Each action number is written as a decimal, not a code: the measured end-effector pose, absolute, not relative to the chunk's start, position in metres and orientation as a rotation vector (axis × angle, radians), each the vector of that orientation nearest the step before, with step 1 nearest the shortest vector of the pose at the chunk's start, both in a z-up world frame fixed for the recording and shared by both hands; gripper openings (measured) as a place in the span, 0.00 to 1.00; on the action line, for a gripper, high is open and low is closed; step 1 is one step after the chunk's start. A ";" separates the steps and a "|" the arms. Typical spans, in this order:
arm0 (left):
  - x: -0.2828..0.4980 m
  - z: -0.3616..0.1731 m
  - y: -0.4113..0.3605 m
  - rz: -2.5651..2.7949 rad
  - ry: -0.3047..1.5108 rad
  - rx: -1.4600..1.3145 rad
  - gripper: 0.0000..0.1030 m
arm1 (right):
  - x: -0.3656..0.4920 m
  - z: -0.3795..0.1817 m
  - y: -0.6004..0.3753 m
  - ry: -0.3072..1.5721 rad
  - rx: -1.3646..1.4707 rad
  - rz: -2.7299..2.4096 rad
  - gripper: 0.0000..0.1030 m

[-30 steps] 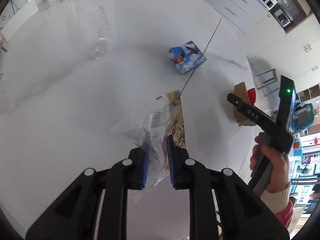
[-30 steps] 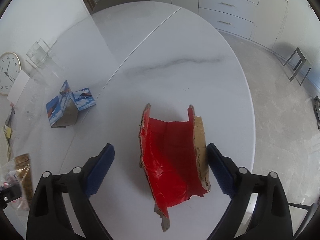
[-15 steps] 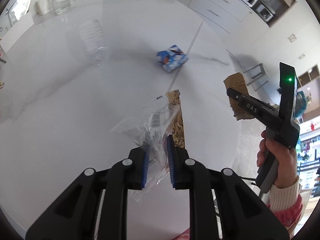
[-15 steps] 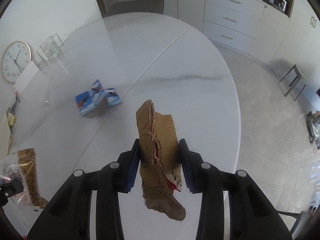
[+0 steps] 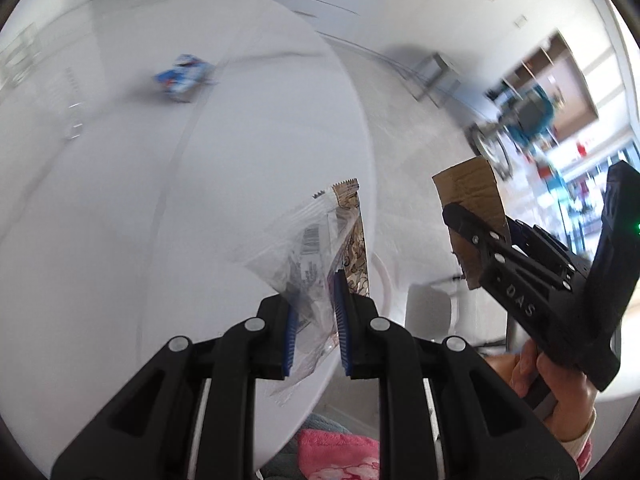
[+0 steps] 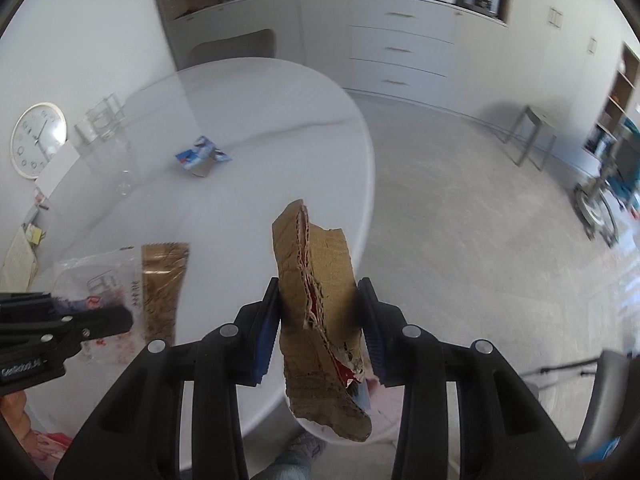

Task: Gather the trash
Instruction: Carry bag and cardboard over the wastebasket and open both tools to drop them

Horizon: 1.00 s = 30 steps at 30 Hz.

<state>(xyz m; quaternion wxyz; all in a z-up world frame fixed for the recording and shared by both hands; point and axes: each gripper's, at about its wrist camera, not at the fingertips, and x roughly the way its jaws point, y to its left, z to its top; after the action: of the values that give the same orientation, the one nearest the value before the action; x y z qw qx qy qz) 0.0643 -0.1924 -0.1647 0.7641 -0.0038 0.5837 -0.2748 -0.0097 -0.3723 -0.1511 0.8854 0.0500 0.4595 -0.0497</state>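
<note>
My left gripper [image 5: 314, 312] is shut on a clear plastic bag [image 5: 298, 248] and a brown snack wrapper [image 5: 354, 236], held over the near edge of the white table [image 5: 120, 200]. My right gripper [image 6: 320, 320] is shut on a folded piece of cardboard with a red inner face [image 6: 316, 300], lifted off the table. That cardboard [image 5: 472, 200] and the right gripper [image 5: 460, 216] show at the right of the left wrist view. The bag [image 6: 100, 280] and wrapper [image 6: 162, 280] show at the left of the right wrist view. A blue and white carton [image 6: 200, 156] lies further back on the table.
An empty clear bottle [image 6: 122, 168] lies on the table's left side. Clear glass containers [image 6: 100, 120] and a round clock [image 6: 36, 140] stand at the far left. A chair [image 6: 236, 46], drawers and a stool [image 6: 532, 136] stand beyond the table.
Both grippers have lifted and pulled back toward the table's near edge with their loads, swinging right. The right gripper closed on the cardboard, folding it, one second to half a second ago.
</note>
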 end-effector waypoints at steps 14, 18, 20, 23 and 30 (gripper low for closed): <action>0.024 -0.251 -0.357 -0.678 1.424 0.313 0.18 | -0.142 -0.184 -0.481 0.968 0.325 -0.361 0.38; 0.019 -0.266 -0.375 -0.656 1.425 0.361 0.37 | -0.152 -0.196 -0.493 0.982 0.349 -0.371 0.38; 0.017 -0.265 -0.378 -0.644 1.409 0.374 0.51 | -0.153 -0.200 -0.496 0.986 0.355 -0.369 0.38; 0.013 -0.255 -0.377 -0.633 1.371 0.367 0.63 | -0.154 -0.204 -0.498 0.988 0.360 -0.361 0.38; 0.019 -0.227 -0.355 -0.621 1.333 0.307 0.68 | -0.145 -0.206 -0.495 0.984 0.352 -0.324 0.38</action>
<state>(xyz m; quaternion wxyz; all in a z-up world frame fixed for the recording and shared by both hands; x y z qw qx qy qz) 0.0192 -0.3551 -0.2266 0.7309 0.1393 0.6057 -0.2820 -0.1447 -0.4954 -0.2062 0.8542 0.1672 0.4677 -0.1539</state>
